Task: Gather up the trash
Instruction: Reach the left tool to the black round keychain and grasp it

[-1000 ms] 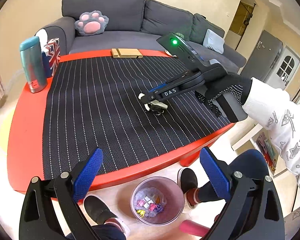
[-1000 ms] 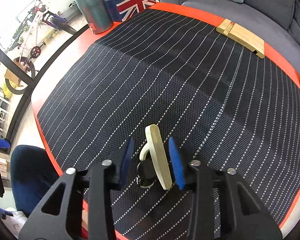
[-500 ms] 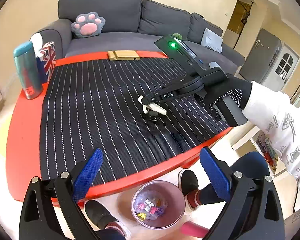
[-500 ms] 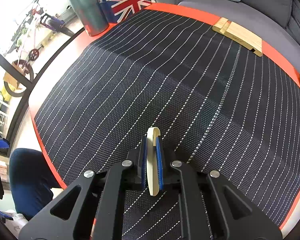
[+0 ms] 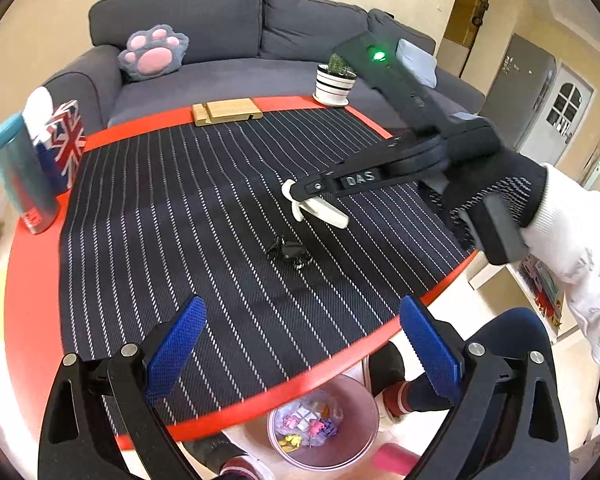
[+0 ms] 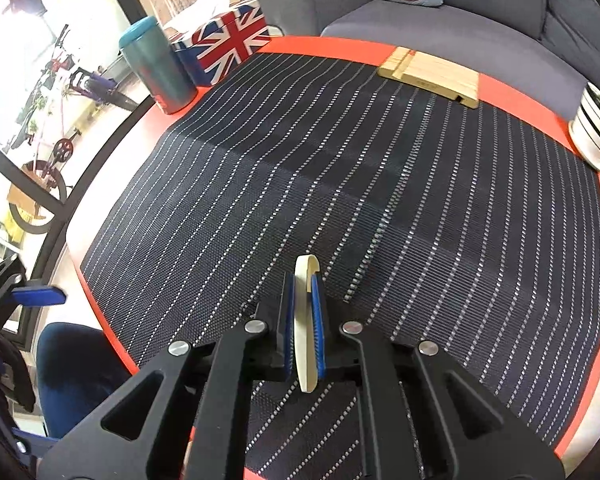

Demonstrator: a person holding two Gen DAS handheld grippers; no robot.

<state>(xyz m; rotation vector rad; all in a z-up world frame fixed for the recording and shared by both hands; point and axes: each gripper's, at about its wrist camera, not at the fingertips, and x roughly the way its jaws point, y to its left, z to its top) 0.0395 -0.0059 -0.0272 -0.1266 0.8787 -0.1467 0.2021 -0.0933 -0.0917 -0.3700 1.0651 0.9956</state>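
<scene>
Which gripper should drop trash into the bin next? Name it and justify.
Right. The right gripper is shut on the cream plastic piece, lifted off the mat; the left gripper is open above the pink bin.

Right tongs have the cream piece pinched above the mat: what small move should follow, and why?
Probably carry it toward the near table edge, over the pink bin on the floor. The right tongs are shut on the cream plastic piece, lifted off the striped mat. The left tongs hang open, holding nothing.

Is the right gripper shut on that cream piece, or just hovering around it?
Shut on it. The right gripper has both blue pads pressed flat against the cream plastic piece, which is lifted off the striped mat.
</scene>
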